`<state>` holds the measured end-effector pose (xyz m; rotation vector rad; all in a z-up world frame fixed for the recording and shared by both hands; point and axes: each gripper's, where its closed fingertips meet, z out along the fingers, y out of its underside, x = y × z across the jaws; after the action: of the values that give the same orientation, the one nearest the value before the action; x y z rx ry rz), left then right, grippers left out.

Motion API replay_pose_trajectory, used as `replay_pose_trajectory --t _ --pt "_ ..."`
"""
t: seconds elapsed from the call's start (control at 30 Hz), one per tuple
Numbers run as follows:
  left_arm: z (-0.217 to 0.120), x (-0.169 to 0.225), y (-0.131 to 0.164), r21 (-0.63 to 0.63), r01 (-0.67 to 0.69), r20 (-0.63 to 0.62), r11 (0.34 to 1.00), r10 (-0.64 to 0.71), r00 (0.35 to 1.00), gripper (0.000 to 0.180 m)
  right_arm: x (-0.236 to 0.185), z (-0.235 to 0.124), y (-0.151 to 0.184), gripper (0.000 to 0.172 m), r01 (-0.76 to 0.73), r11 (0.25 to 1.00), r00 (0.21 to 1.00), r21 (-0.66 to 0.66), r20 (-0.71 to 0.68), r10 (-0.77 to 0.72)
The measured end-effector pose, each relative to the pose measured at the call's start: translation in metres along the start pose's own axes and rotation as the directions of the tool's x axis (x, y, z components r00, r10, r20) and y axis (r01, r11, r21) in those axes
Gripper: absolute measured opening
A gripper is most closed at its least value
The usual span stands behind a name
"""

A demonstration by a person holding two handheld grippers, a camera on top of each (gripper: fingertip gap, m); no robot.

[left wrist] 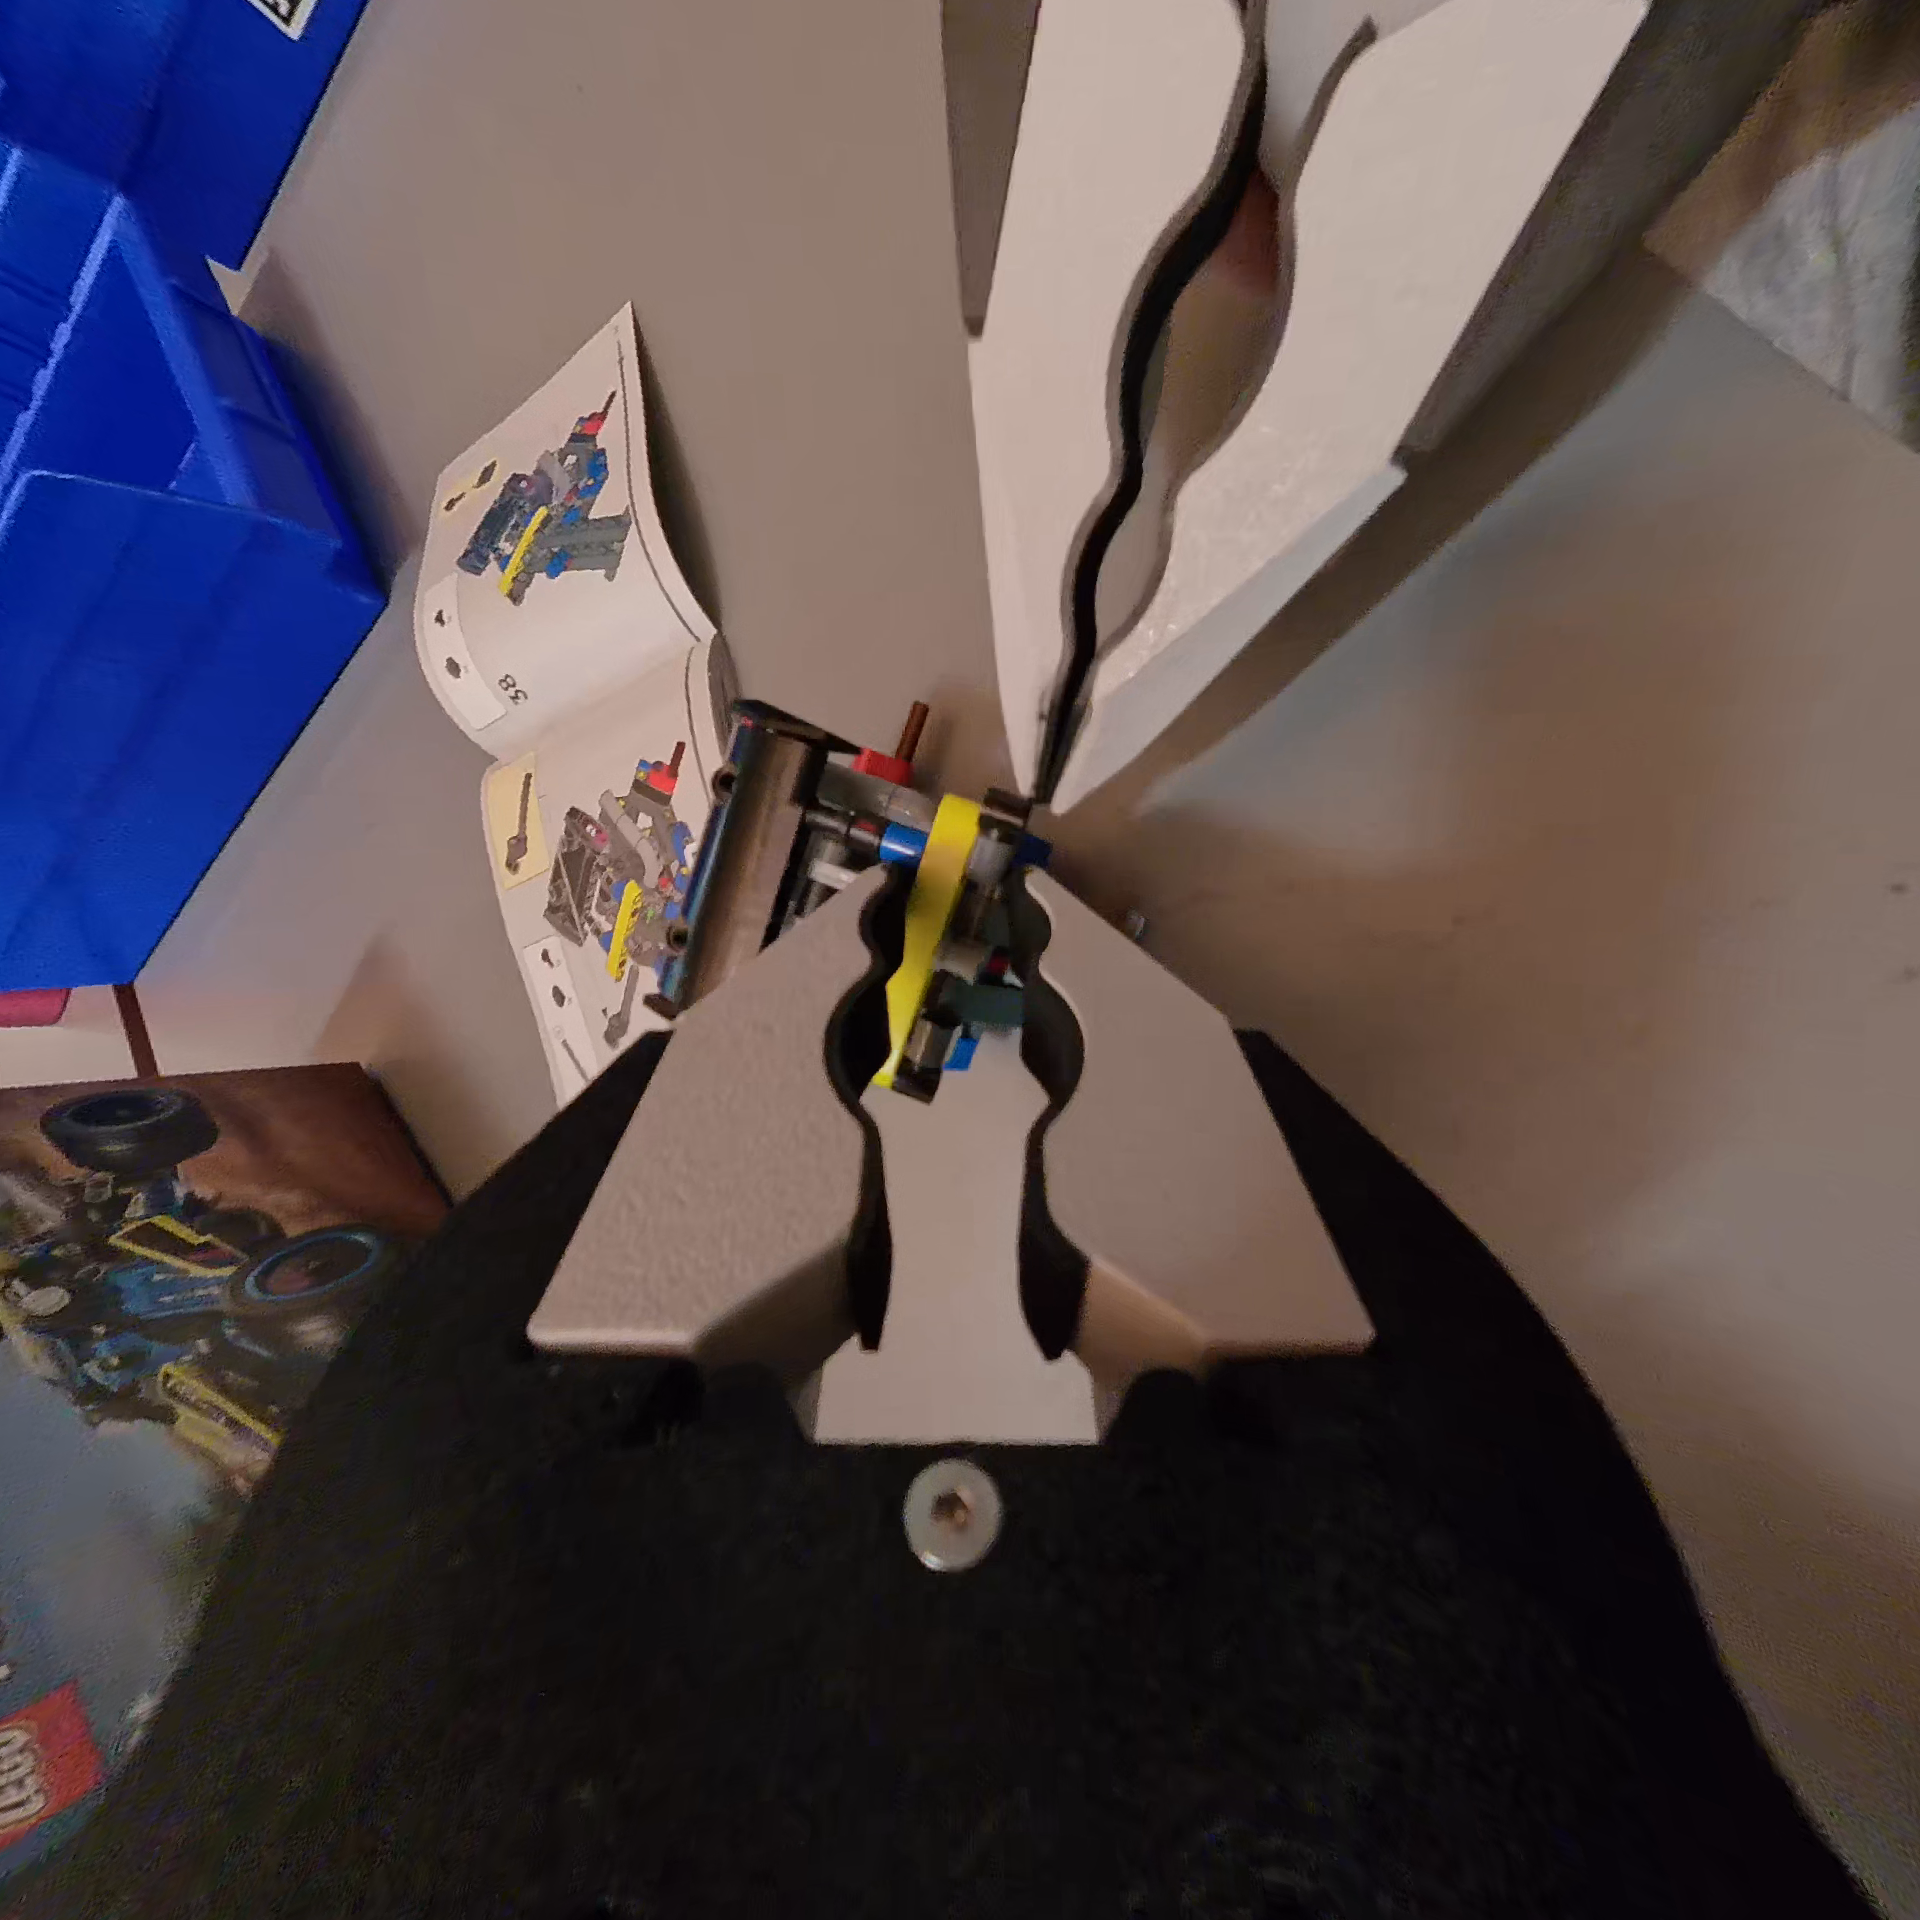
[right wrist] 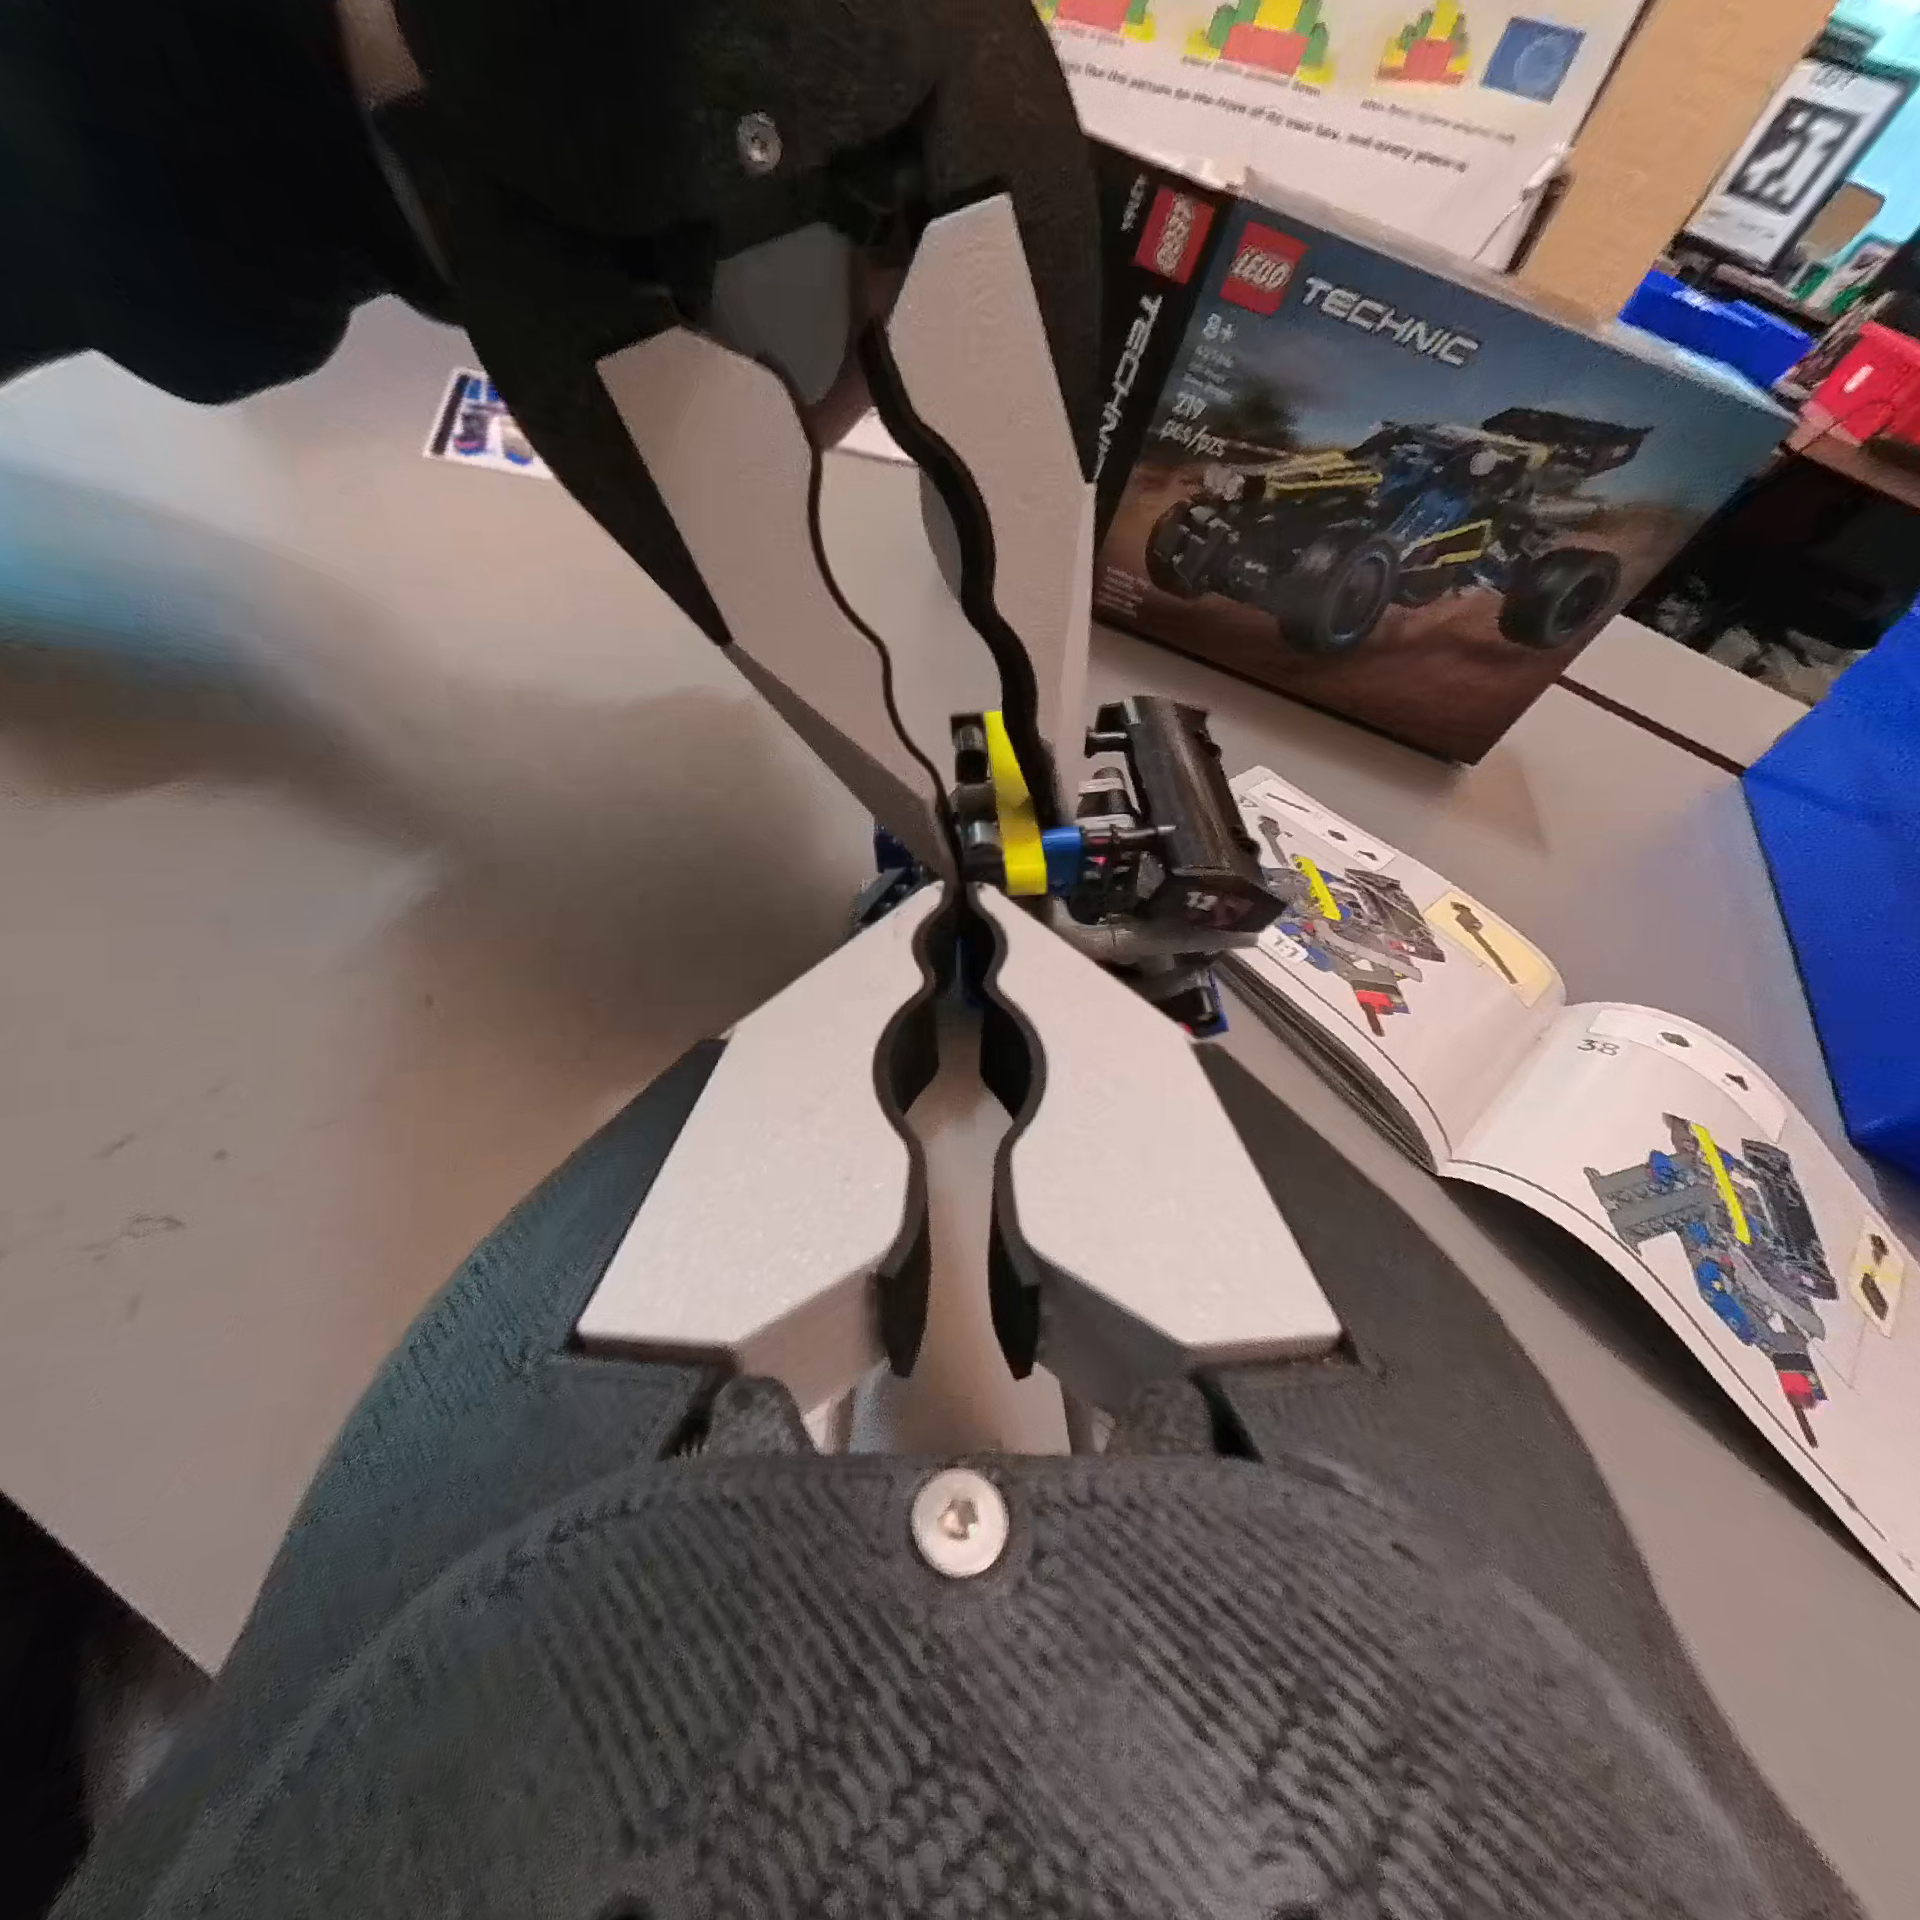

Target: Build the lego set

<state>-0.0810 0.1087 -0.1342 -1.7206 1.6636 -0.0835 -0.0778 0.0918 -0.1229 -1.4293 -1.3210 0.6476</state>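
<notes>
A small brick-built assembly (left wrist: pixel 748 831) of black, grey and blue parts with a yellow beam (left wrist: pixel 930 914) is held above the grey table (left wrist: pixel 1507 1039). My left gripper (left wrist: pixel 945 894) is shut on it, with the yellow beam between its fingers. The right wrist view shows this too: the left gripper (right wrist: pixel 987 790) comes from above and clamps the beam (right wrist: pixel 1013 800) of the assembly (right wrist: pixel 1174 790). My right gripper (right wrist: pixel 961 899) is shut, its tips against the assembly's near end. In the left wrist view the right gripper (left wrist: pixel 1039 795) meets a small dark part at the assembly's edge.
An open instruction booklet (right wrist: pixel 1558 1091) lies on the table just beyond the assembly; it also shows in the left wrist view (left wrist: pixel 561 582). The set's box (right wrist: pixel 1403 468) stands behind it. Blue bins (left wrist: pixel 125 520) stand at the table's side, one at the right edge (right wrist: pixel 1849 883). My two grippers' fingertips are within a few centimetres of each other.
</notes>
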Motion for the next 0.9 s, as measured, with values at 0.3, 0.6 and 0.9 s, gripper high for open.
replay_pose_trajectory --t 0.3,0.6,0.9 --pt "0.001 -0.001 -0.004 0.020 0.022 0.037 1.000 -0.022 0.999 0.014 0.006 0.000 0.001 0.002 0.001 1.000 0.999 -0.008 -0.041 -0.001" --pt "0.003 -0.003 -0.006 0.028 0.053 0.068 0.998 -0.055 0.996 0.014 0.002 0.001 -0.003 0.013 0.014 1.000 1.000 0.016 -0.011 -0.014" --pt "-0.006 -0.006 -0.002 0.041 0.059 0.154 0.997 -0.064 0.986 0.013 0.009 -0.016 0.042 0.000 0.075 0.967 0.997 -0.243 0.021 -0.072"
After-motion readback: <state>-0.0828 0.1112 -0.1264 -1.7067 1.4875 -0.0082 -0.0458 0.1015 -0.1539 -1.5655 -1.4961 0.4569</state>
